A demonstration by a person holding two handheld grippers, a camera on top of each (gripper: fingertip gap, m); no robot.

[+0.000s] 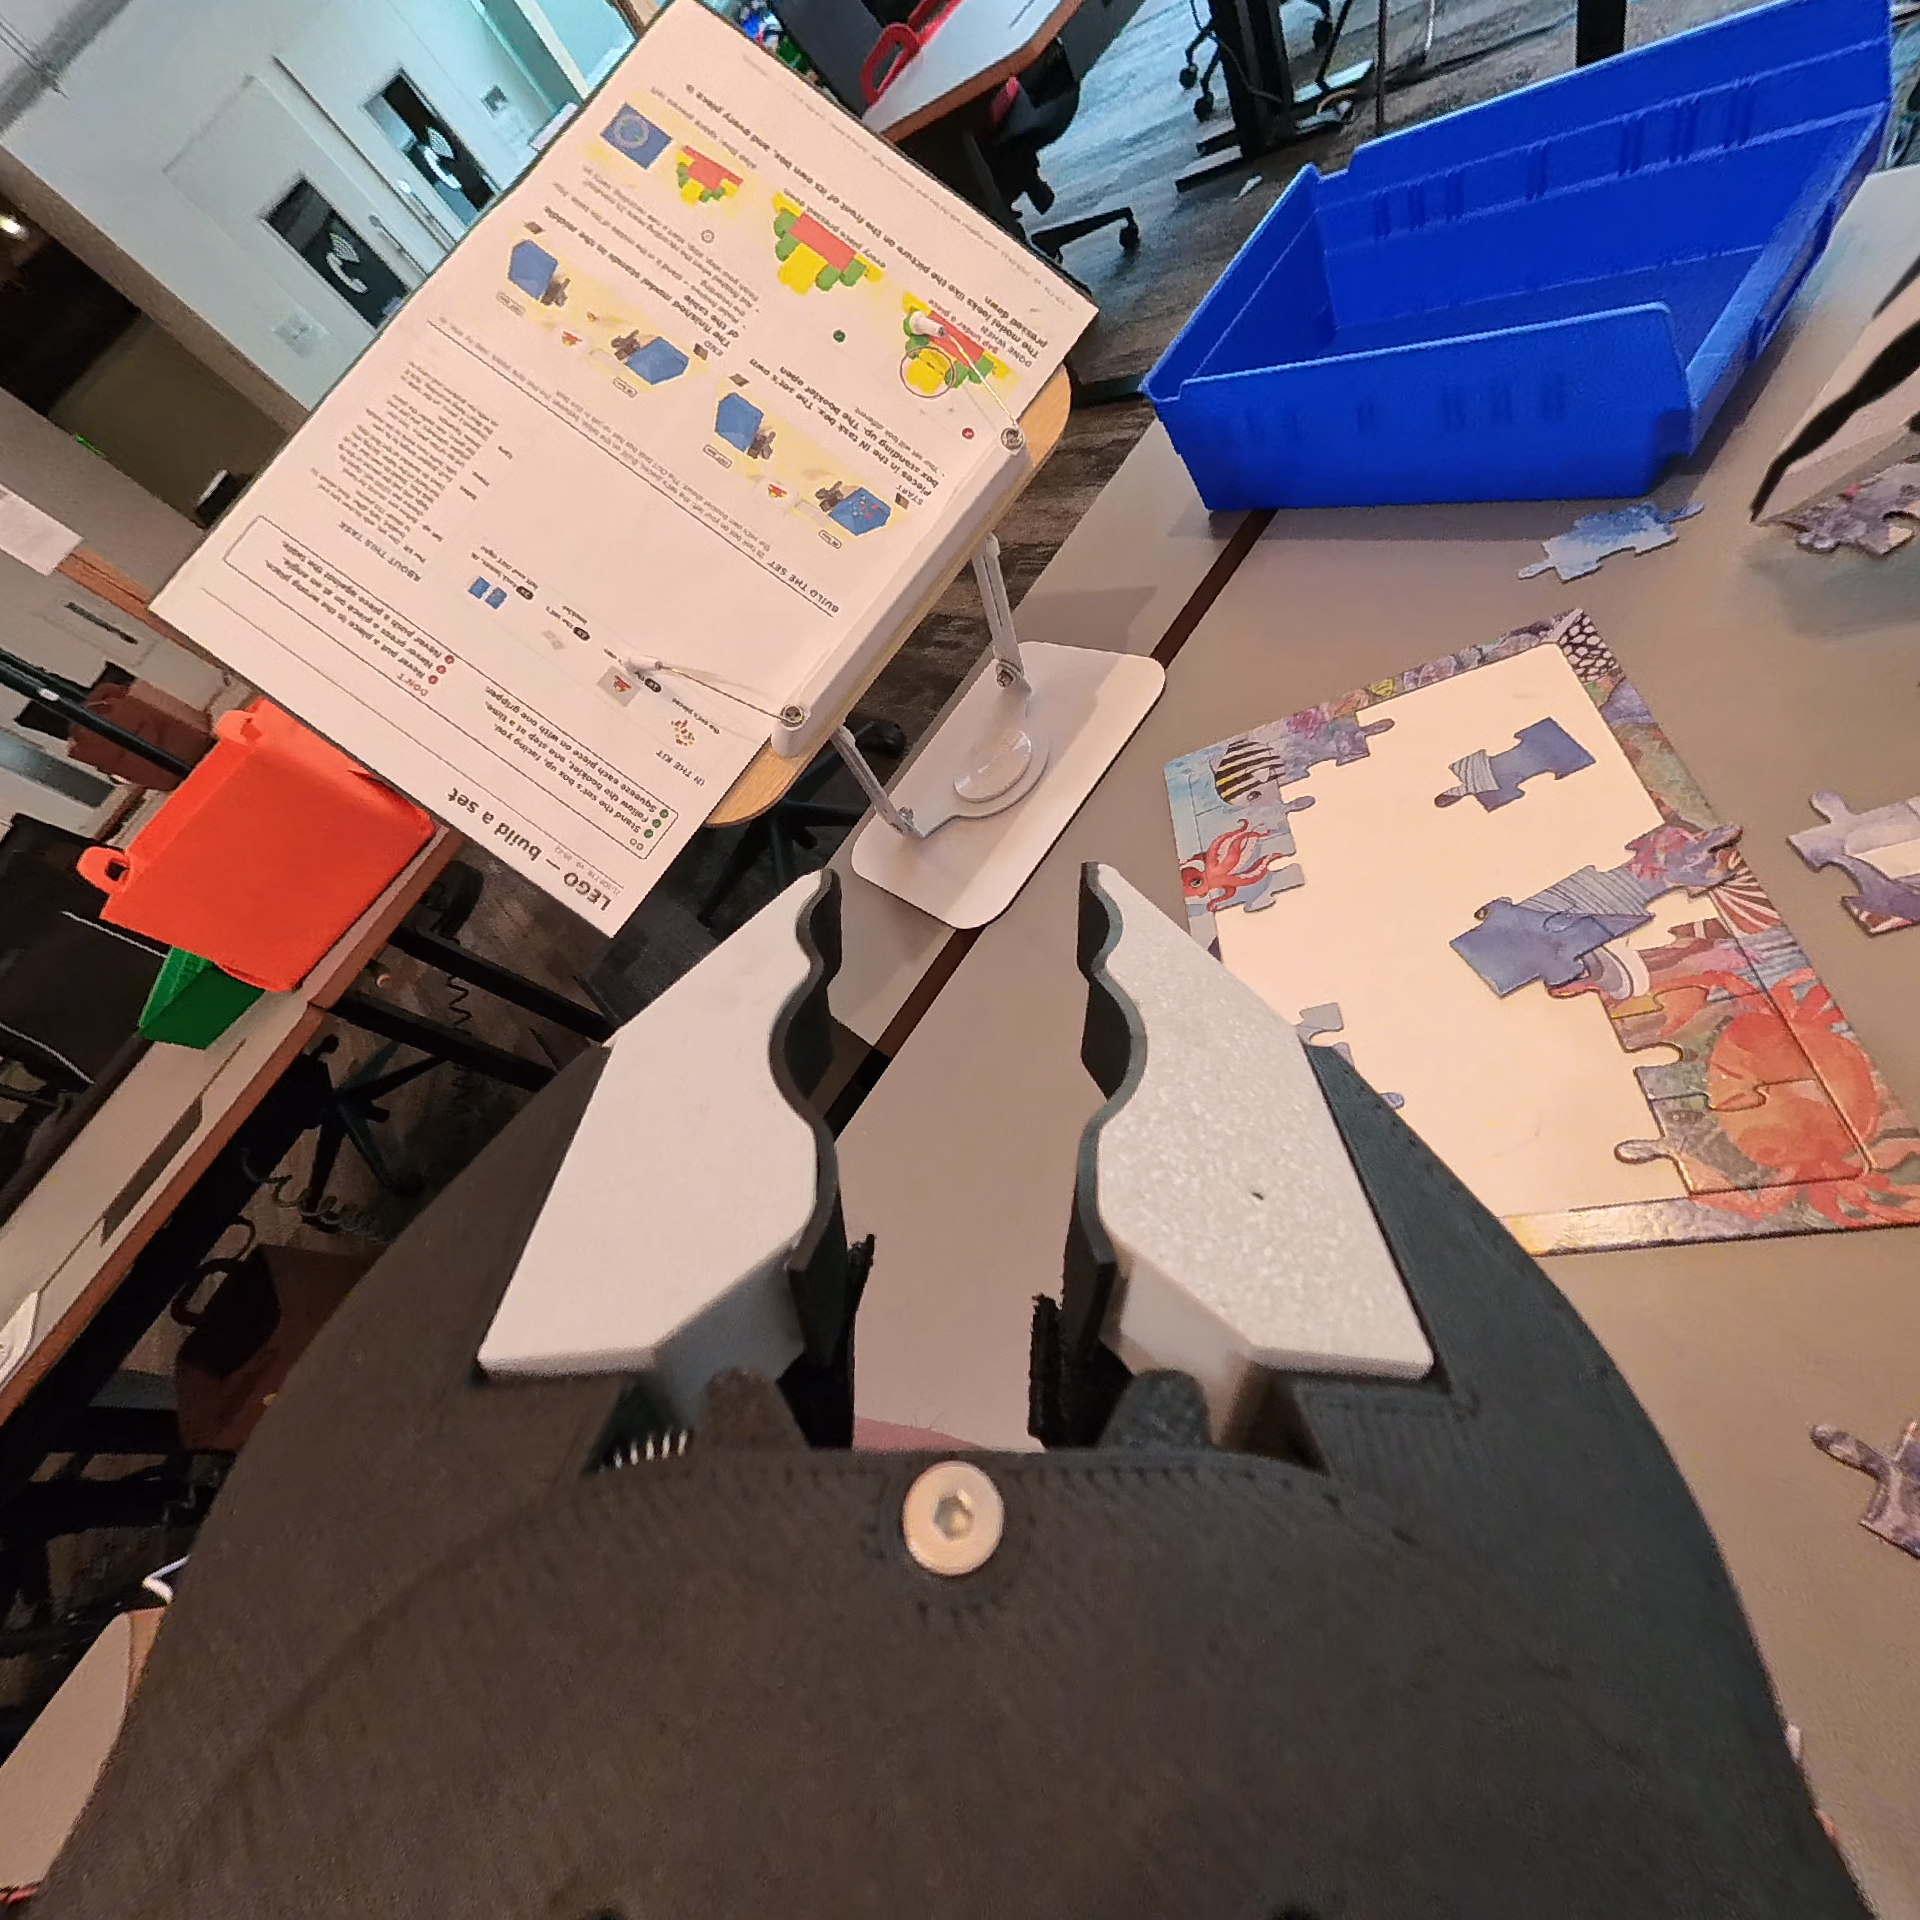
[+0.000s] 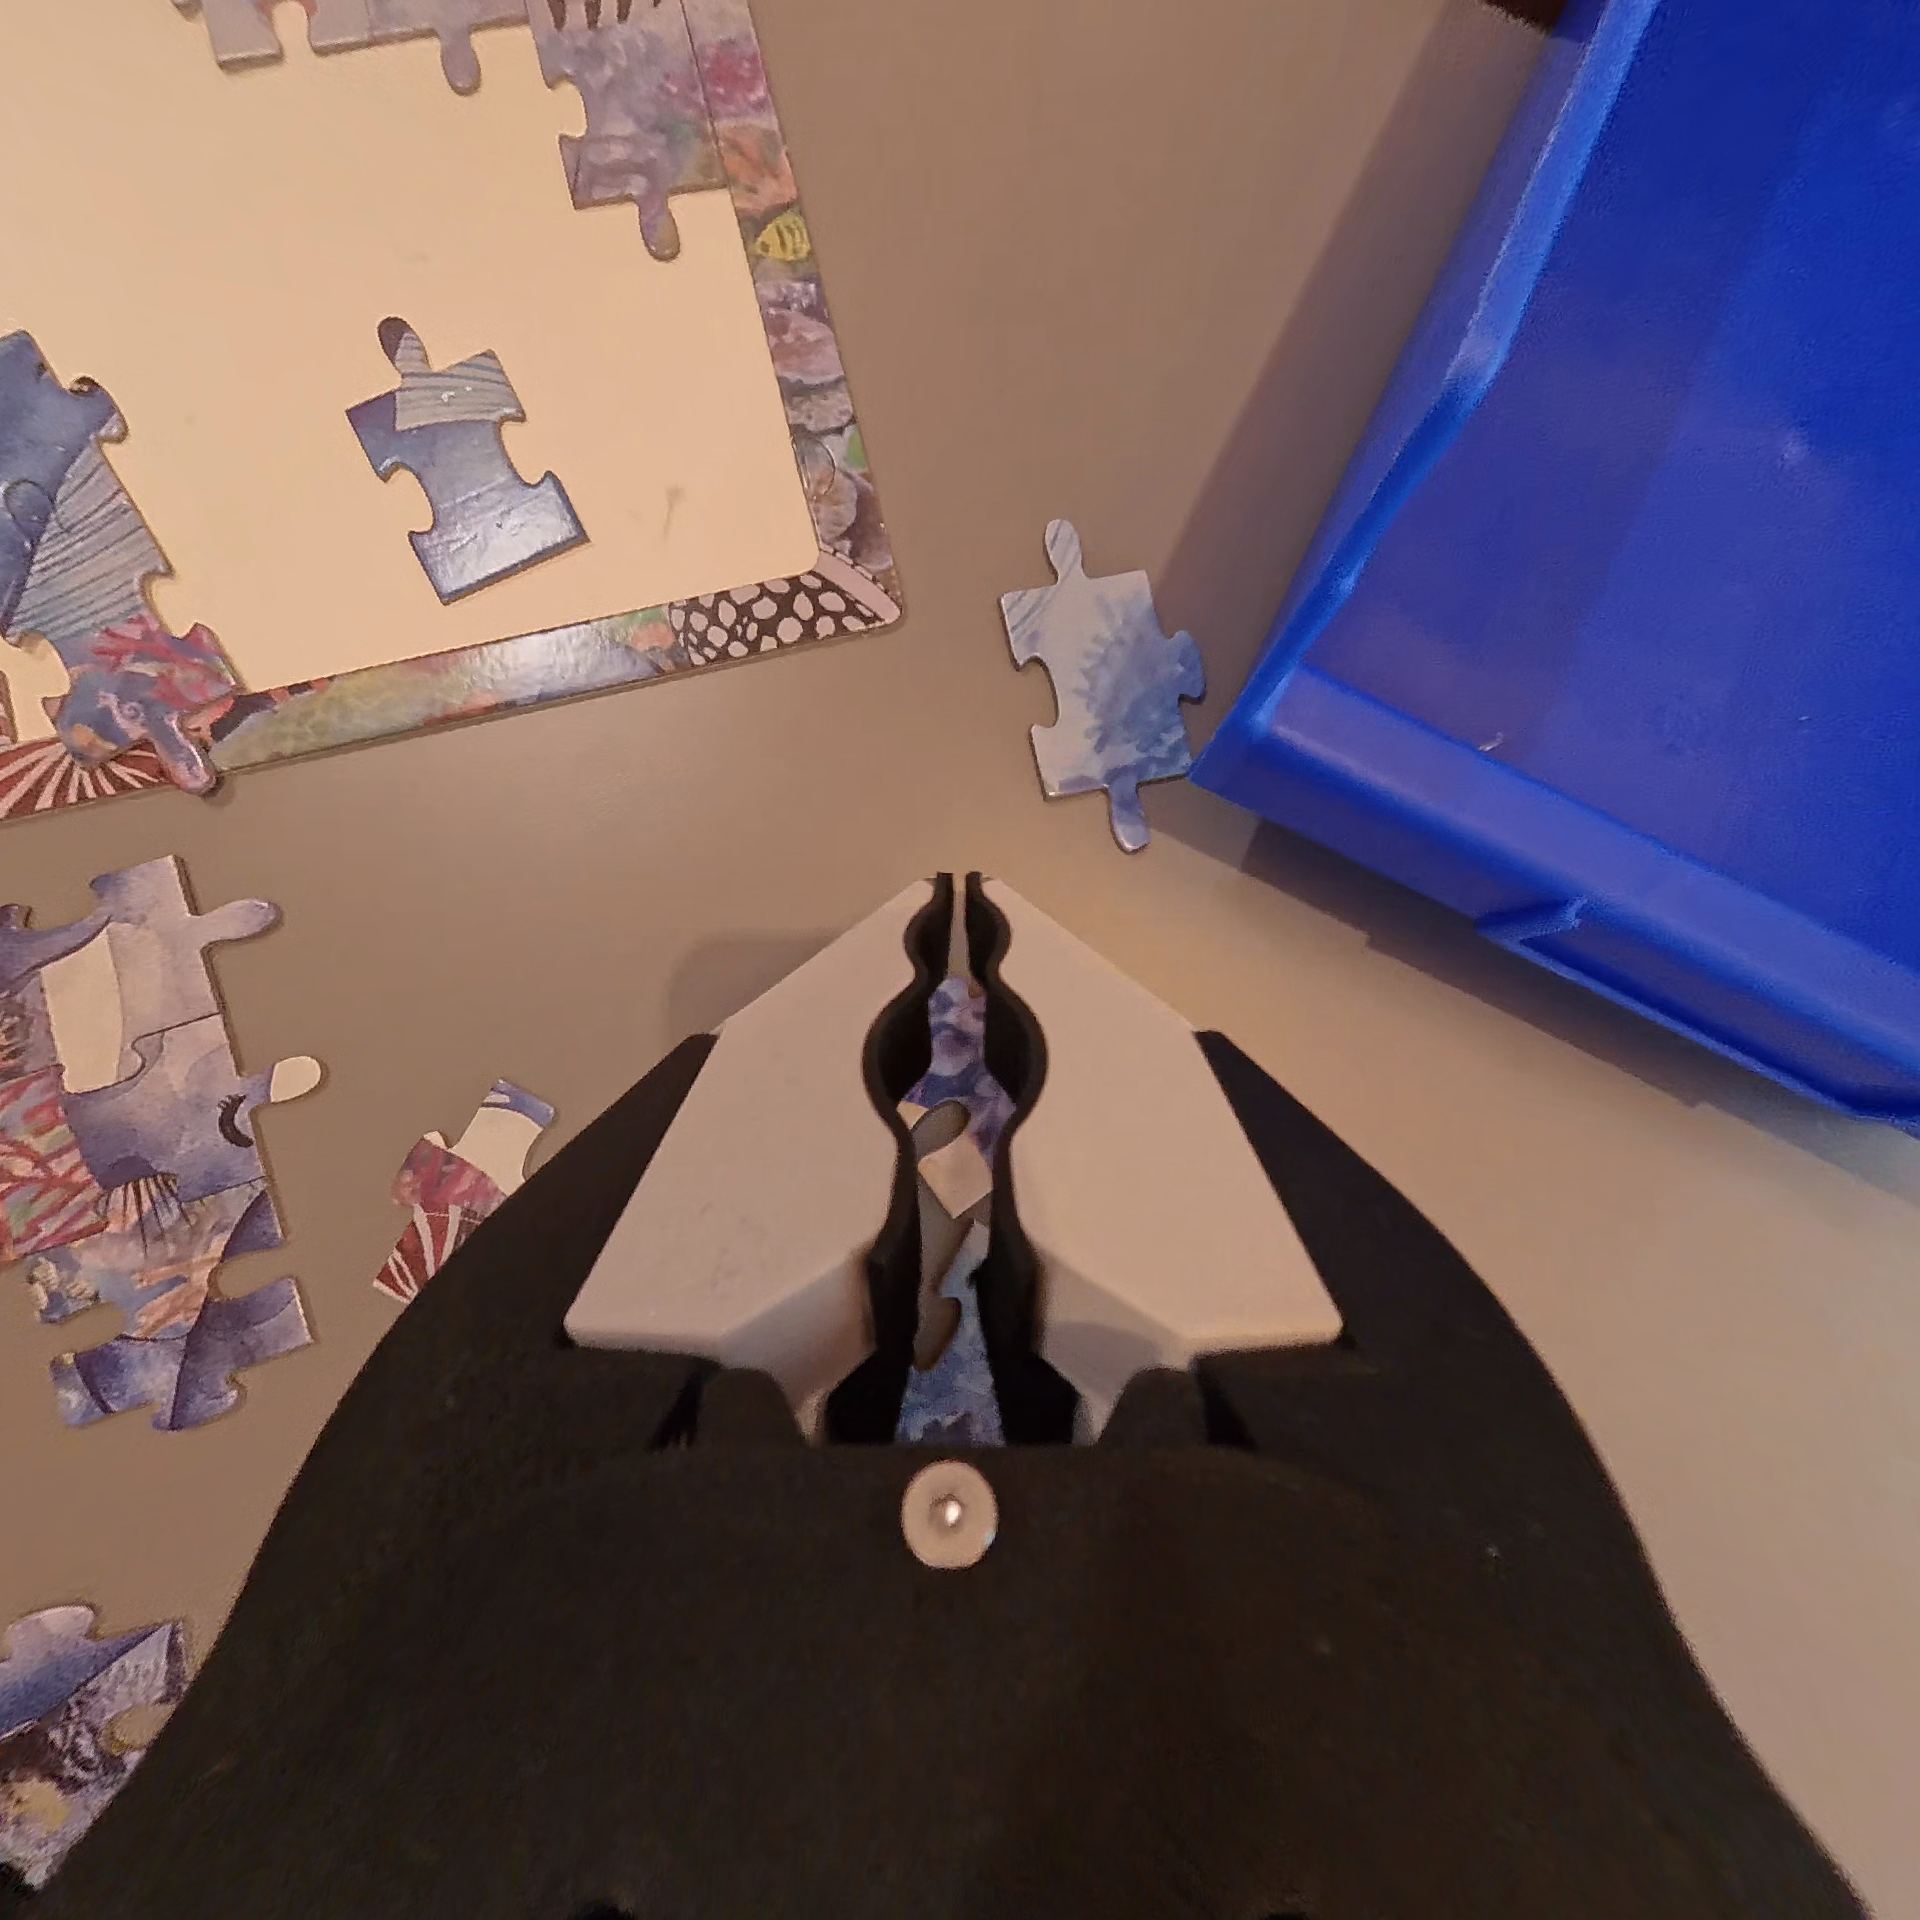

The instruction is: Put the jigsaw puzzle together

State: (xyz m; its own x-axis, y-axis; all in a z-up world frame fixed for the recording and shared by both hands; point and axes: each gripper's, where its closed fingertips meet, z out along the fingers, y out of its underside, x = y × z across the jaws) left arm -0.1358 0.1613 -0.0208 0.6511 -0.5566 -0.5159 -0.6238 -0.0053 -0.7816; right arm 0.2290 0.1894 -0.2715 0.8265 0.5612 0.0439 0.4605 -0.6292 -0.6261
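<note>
Overhead, our right gripper (image 2: pixel 954 883) is pinched closed on a bluish puzzle piece (image 2: pixel 951 1049) glimpsed between its fingers, lifted so we can likely carry it to the puzzle tray (image 2: pixel 821 416) at ten o'clock. A pale loose piece (image 2: pixel 1107 675) lies at one o'clock, touching the blue bin (image 2: pixel 1610 520). Our left gripper (image 1: pixel 954 904) hangs open and empty; a printed instruction sheet (image 1: pixel 623 436), its wording left unquoted, stands at eleven o'clock.
</note>
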